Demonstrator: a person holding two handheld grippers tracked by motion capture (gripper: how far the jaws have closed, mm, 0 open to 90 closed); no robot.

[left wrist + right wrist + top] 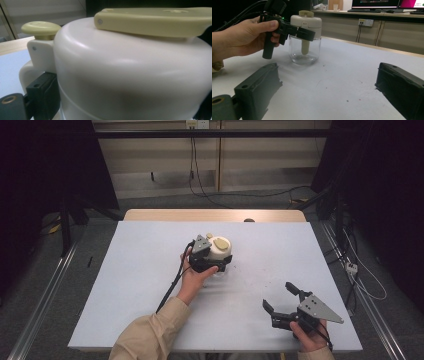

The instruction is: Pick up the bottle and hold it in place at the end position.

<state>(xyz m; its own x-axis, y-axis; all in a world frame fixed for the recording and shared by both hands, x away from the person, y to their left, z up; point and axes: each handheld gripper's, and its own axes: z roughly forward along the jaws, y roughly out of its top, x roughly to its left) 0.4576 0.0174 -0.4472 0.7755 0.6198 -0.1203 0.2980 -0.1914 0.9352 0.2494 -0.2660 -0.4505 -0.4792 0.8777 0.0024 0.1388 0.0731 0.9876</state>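
A glass jar (pixel 220 249) with a cream-white lid (pixel 130 75) stands upright near the middle of the table. The lid carries a pale yellow-green flat lever (pixel 155 21) and a round knob (pixel 41 27). A pale stem (pixel 305 47) hangs inside the clear glass. My left gripper (pixel 216 261) is shut on the lid, one jaw on each side, with one black finger (pixel 42 92) pressed against the lid's left side. My right gripper (pixel 279 296) stands wide open near the front right of the table, its jaws apart with nothing between them (pixel 329 87), pointing toward the jar (pixel 305 37).
The jar rests on a light blue-grey tabletop (pixel 150 270) with a wooden strip (pixel 165 215) along the back. The left gripper's cable (pixel 170 287) trails back along the person's forearm. Dark specks (pixel 348 100) dot the surface ahead of the right gripper.
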